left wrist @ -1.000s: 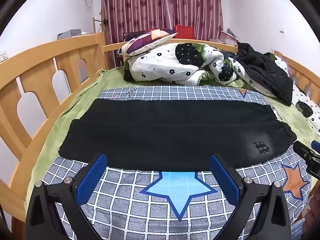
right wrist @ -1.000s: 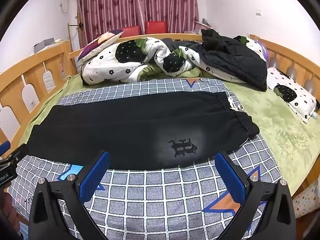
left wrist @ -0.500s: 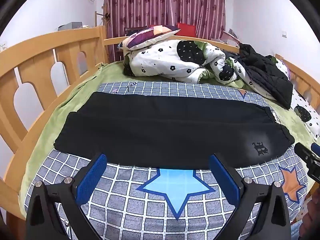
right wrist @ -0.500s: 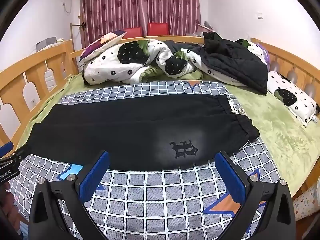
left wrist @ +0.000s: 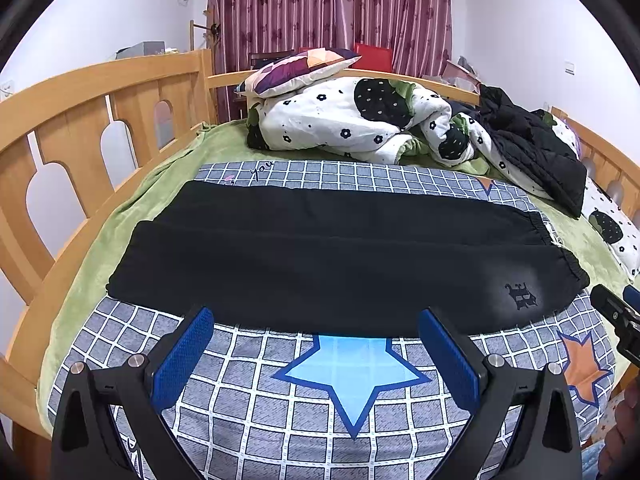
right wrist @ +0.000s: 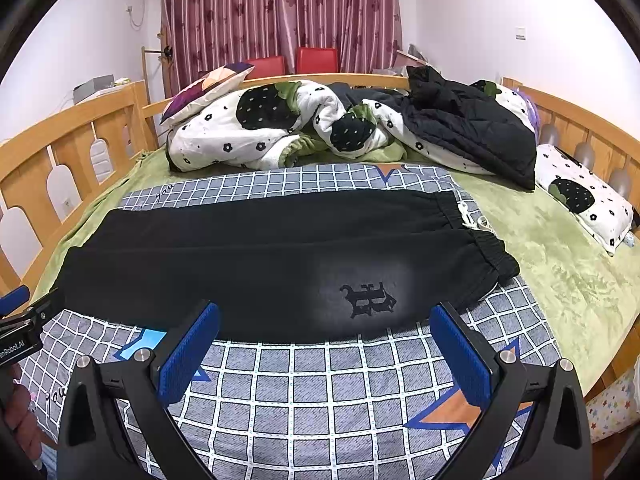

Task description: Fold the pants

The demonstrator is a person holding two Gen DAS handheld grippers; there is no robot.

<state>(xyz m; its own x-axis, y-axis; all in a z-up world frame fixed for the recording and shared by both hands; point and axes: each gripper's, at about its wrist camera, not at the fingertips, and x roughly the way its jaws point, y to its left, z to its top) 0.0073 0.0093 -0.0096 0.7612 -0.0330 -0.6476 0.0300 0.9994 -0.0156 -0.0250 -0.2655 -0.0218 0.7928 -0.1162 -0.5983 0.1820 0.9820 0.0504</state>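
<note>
Left tongs (left wrist: 314, 322) spread wide, holding nothing, poised over the checked sheet (left wrist: 360, 420) just short of the pants (left wrist: 320, 256). Right tongs (right wrist: 326, 318) likewise spread and bare. Pants lie flat across the sheet, waistband to the right. Quilt (right wrist: 280, 128) and jacket (right wrist: 472, 132) heaped beyond.

You have one pair of black pants (left wrist: 328, 256), two wide-open grippers (left wrist: 316, 344) (right wrist: 326, 340), one checked sheet (right wrist: 320, 384), one crumpled quilt (right wrist: 256, 128), one black jacket (right wrist: 468, 128), two red chairs (right wrist: 316, 60)
</note>
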